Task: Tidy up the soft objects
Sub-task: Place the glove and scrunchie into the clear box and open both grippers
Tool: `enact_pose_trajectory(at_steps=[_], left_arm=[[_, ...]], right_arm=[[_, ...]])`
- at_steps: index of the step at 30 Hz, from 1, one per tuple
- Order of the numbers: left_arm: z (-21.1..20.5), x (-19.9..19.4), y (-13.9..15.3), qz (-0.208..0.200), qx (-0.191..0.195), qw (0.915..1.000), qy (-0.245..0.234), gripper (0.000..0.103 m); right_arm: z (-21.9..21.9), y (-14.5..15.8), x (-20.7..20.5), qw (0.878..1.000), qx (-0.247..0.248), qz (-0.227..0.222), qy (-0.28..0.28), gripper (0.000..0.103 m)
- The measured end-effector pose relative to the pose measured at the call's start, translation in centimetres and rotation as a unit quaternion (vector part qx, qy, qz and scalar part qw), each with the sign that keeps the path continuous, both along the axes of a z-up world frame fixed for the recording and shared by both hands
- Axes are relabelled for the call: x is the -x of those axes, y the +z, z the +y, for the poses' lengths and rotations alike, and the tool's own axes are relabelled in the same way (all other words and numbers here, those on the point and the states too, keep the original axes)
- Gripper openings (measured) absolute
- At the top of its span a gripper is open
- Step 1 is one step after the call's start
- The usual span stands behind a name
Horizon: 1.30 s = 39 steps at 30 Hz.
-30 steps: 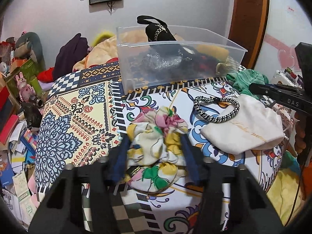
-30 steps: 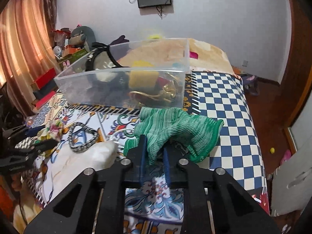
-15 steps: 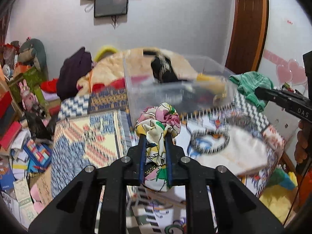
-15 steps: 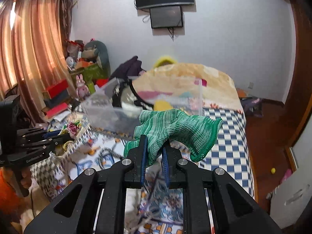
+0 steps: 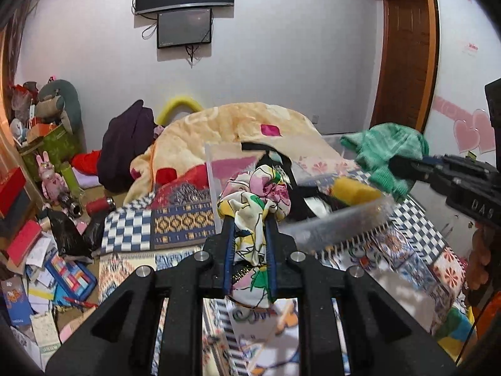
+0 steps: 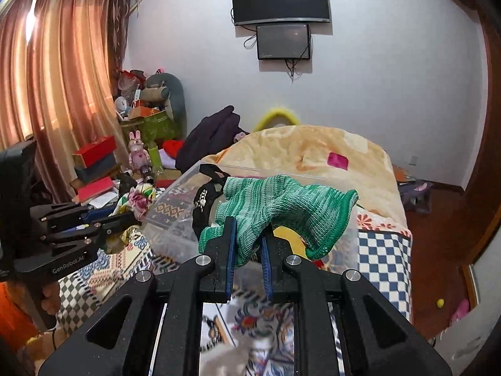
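Carrying is the step now: the left tongs are closed on a flowered cloth and the right tongs on a green knit glove, both lifted just before the clear box, so next each should probably move over it and let go.

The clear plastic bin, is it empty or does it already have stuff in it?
Not empty: the clear bin holds a black strapped item and something yellow.

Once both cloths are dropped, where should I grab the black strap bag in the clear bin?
Probably take the black bag by its strap loop, coming from above. The loop stands above the clear bin's rim, while its body sits low against the wall.
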State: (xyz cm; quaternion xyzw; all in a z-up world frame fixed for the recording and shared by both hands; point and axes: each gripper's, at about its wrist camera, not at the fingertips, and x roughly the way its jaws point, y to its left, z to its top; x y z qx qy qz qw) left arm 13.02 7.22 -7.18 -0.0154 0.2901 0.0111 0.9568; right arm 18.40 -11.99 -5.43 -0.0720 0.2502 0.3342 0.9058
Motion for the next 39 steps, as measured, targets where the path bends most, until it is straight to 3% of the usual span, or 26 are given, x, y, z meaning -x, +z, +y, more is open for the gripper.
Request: enact_pose_trajectory(at_steps=[6, 13, 17, 21, 24, 25, 26, 29, 34, 39], left_arm=[[-0.4, -2.9, 0.1, 0.006, -0.001, 1.0, -0.004, 0.017], [-0.5, -5.5, -1.7, 0.033, 0.013, 0.9994, 0.001, 0.017], [-0.7, -6.1, -2.2, 0.038, -0.001, 0.9992, 0.006, 0.018], [-0.9, -6.0, -2.2, 0.038, -0.009, 0.9992, 0.008, 0.028], [-1.1, -5.8, -2.2, 0.038, -0.014, 0.9991, 0.009, 0.042], [-1.2, -5.7, -2.3, 0.037, -0.016, 0.9991, 0.01, 0.047], [-1.2, -5.7, -2.3, 0.036, -0.018, 0.9991, 0.011, 0.048], [-1.1, -5.3, -2.1, 0.034, -0.015, 0.9993, 0.01, 0.05], [-1.2, -3.9, -1.1, 0.016, -0.016, 0.9997, 0.01, 0.063], [-1.4, -2.1, 0.1, 0.001, -0.017, 0.9999, 0.003, 0.069]], right_arm=[[1.8, -1.0, -1.4, 1.0, 0.005, 0.021, 0.007, 0.013], [3.1, -2.4, -2.7, 0.998, 0.024, 0.048, 0.015, 0.013], [3.2, -2.9, -2.9, 0.998, 0.033, 0.052, 0.008, 0.013], [3.4, -3.1, -3.1, 0.997, 0.045, 0.062, 0.006, 0.018], [3.5, -3.3, -3.3, 0.996, 0.051, 0.069, 0.007, 0.036], [3.4, -3.3, -3.3, 0.996, 0.053, 0.069, 0.006, 0.048], [3.4, -3.2, -3.2, 0.996, 0.053, 0.065, 0.002, 0.058], [3.1, -2.8, -2.8, 0.997, 0.059, 0.044, -0.012, 0.074], [2.6, -2.0, -2.2, 0.997, 0.065, 0.03, -0.014, 0.079], [1.5, -1.4, -1.4, 0.998, 0.06, 0.022, -0.016, 0.081]])
